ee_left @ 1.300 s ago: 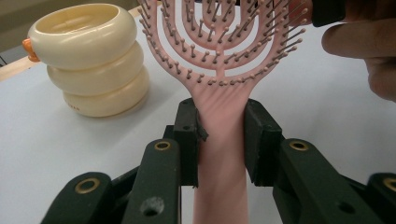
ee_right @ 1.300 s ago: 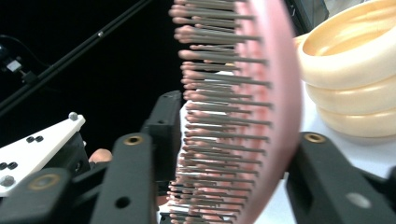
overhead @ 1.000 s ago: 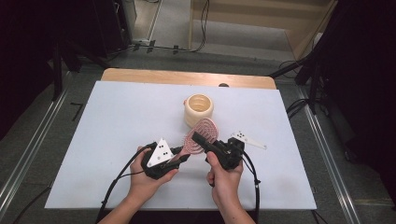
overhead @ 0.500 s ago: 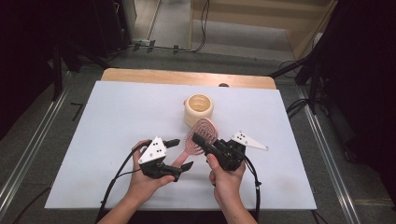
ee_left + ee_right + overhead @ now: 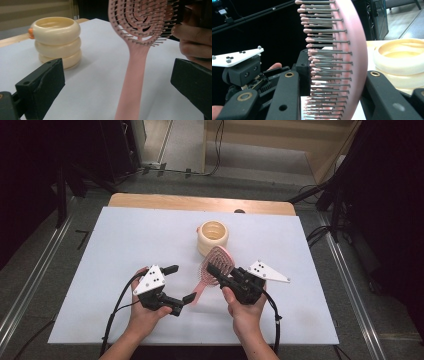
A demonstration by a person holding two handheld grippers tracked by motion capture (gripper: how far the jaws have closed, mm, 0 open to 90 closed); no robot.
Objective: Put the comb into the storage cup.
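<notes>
High view: a person's two hands work at the near middle of a white table (image 5: 125, 240), each holding a pair of tongs.
Brush: a pink hairbrush (image 5: 216, 264) is off the table at its head, tilted, with the handle running down and to the left toward the near side.
Right tongs: the right gripper (image 5: 220, 272) pinches the brush head, one jaw against the bristles and one behind the back, as the right gripper view (image 5: 332, 82) makes plain.
Left tongs: the left gripper (image 5: 181, 284) is spread wide, with the handle passing between its jaws and touching neither; the left gripper view (image 5: 117, 82) shows clear space on both sides of the handle (image 5: 132, 85).
Cup: a cream ribbed cup (image 5: 212, 236) stands upright just beyond the brush head, on the far side.
Risk, grip: bristles give under pressure, so I judge that the head could twist or slip in the right jaws, dropping the handle.
Risk, handover: should the left jaws close off-centre, they might push the handle sideways rather than catch it.
Risk, cup: the head is near the cup, so a swing away from the person could knock it over.
</notes>
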